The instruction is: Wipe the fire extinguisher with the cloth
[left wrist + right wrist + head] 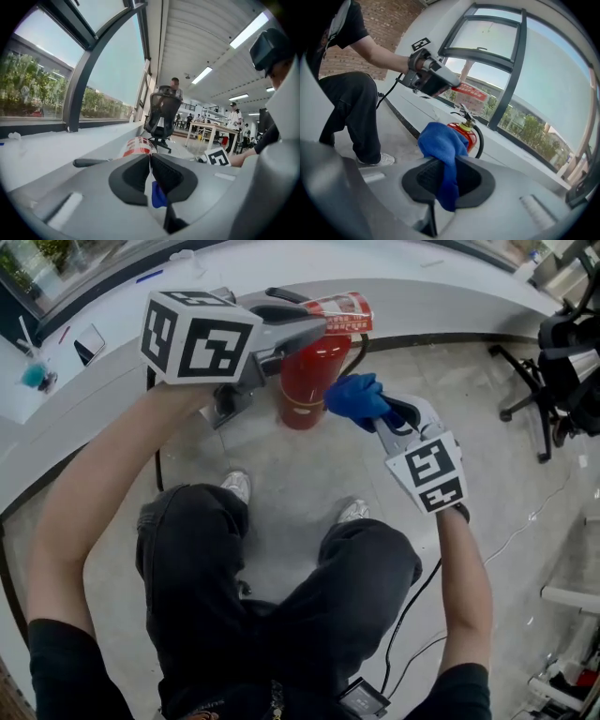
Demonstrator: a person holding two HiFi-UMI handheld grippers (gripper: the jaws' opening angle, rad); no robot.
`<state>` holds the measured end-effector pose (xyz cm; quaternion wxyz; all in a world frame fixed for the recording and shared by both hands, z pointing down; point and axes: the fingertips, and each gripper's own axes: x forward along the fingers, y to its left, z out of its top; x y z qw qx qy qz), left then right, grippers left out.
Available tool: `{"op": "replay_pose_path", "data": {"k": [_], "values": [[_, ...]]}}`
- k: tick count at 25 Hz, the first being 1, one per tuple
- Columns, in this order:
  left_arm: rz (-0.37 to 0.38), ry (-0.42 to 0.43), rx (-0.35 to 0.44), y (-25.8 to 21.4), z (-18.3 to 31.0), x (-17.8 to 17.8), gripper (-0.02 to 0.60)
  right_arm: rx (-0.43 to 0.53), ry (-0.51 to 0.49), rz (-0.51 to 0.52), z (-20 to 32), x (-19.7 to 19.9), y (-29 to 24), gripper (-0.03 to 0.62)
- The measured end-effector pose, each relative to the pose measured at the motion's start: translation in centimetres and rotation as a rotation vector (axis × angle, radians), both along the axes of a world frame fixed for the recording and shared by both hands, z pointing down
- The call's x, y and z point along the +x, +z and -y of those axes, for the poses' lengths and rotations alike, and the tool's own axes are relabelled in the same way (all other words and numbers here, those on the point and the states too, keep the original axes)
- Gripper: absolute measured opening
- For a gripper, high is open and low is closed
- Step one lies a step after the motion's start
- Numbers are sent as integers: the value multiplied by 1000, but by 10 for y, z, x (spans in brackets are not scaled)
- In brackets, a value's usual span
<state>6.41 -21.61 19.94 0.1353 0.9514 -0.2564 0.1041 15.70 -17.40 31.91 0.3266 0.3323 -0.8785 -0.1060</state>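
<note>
right gripper (373, 413): jaws clenched on cloth (356, 397) | fire extinguisher (305, 381): upright; just left of cloth; right gripper nearer | left gripper (323, 329): jaws pinching tag (339, 313)

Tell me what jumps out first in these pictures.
The red fire extinguisher draws the eye first, standing upright at the top middle of the head view. Just to its right, the right tool grips a blue cloth. Above the extinguisher, the left tool pinches a red and white card.
</note>
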Motion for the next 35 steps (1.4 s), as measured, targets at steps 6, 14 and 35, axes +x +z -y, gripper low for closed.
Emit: {"op": "replay_pose_path", "data": {"k": [6,14,35], "values": [[-34,-41,3,-14,21,-5,26,103,-92,-41,33,-65,-28,51],[11,-20,9,-9,24,-15,26,139,-156,-134,76,-130,-19,51],[42,4,10,11,18,-23,31,82,2,-84,73,-91,-13,48]]}}
